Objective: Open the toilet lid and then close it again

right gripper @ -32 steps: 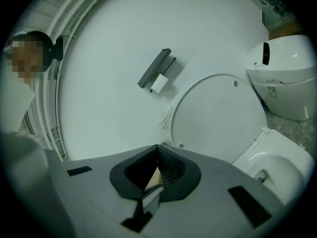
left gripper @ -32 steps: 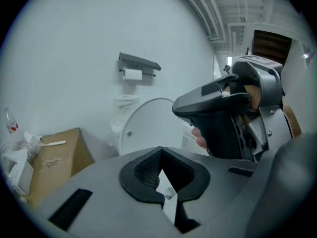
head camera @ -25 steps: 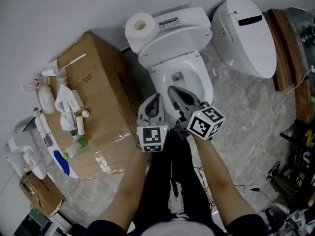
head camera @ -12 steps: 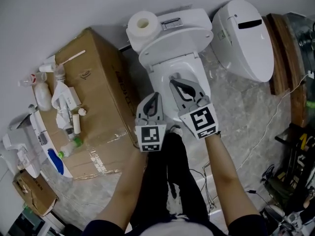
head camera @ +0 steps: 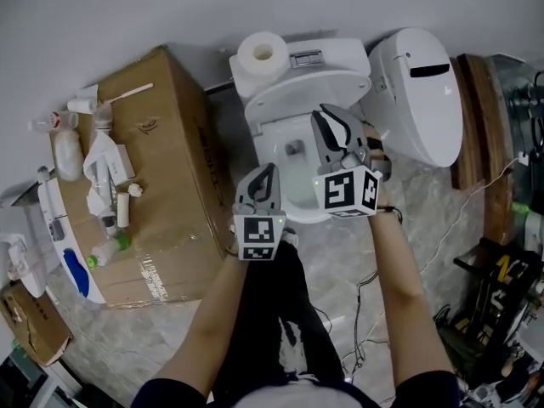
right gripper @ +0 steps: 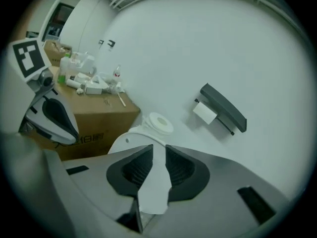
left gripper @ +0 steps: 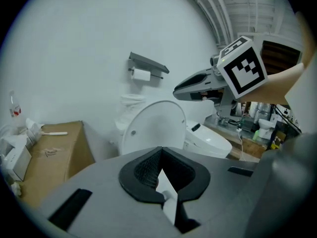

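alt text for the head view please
Seen from above, a person holds two grippers over a white ceramic toilet whose oval lid stands raised. The left gripper is shut and empty; the right gripper, nearer the lid, has just been opening its jaws, nothing between them. A brown cardboard box stands at the left.

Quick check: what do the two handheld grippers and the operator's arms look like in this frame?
The left gripper and right gripper have grey tapered shells with black ribbed pads. Each carries a cube of black-and-white square markers at the rear. No cables show on them. The forearms are bare; dark sleeves show only at the bottom edge.
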### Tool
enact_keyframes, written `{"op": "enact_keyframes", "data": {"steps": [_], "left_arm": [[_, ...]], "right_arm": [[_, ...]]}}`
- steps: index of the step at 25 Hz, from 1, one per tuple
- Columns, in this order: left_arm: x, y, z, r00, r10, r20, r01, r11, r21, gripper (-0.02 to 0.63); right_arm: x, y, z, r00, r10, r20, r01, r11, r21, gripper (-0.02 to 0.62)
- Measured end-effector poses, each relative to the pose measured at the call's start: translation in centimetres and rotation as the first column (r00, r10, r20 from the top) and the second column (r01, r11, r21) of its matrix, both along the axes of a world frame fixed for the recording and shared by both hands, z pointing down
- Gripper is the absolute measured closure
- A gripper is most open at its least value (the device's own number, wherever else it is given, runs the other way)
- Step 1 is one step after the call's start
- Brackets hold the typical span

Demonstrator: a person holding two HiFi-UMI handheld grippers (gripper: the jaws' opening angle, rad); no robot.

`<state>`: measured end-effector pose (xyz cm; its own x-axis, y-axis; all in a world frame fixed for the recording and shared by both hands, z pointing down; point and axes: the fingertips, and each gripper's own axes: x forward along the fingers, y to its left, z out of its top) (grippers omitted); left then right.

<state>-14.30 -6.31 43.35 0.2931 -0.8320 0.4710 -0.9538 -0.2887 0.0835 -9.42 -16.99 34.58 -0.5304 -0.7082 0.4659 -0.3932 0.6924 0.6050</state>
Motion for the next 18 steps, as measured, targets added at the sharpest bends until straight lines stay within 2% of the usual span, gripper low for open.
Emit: {"op": "enact_keyframes", "data": {"steps": [2, 6, 11, 18], "left_arm": [[-0.2, 0.0, 0.3, 1.000, -0.002, -0.001, 0.002, 1.000, -0.010, 0.601], [-0.5, 0.2, 1.0, 1.000, -0.017, -0.004, 0.016, 0.999, -0.034, 0.601], [-0.1, 0.6, 2.0, 1.000, -0.002, 0.009, 0.002, 0.998, -0.057, 0.601], [0.4, 1.1, 2.7, 1.000, 0.018, 0.008, -0.018, 0.996, -0.084, 0.601]], "right_arm": [[-0.1, -0.8, 0.6, 0.998, -0.027, -0.057, 0.027, 1.000, -0.007, 0.472], [0.4, -2.6, 1.6, 0.980, -0.065, -0.190, 0.069, 0.998, 0.012, 0.471], [1.1, -4.9, 2.5, 0.932, -0.107, -0.345, 0.129, 0.991, 0.040, 0.471], [1.8, -7.9, 4.2, 0.870, -0.118, -0.479, 0.143, 0.990, 0.016, 0.471]]}}
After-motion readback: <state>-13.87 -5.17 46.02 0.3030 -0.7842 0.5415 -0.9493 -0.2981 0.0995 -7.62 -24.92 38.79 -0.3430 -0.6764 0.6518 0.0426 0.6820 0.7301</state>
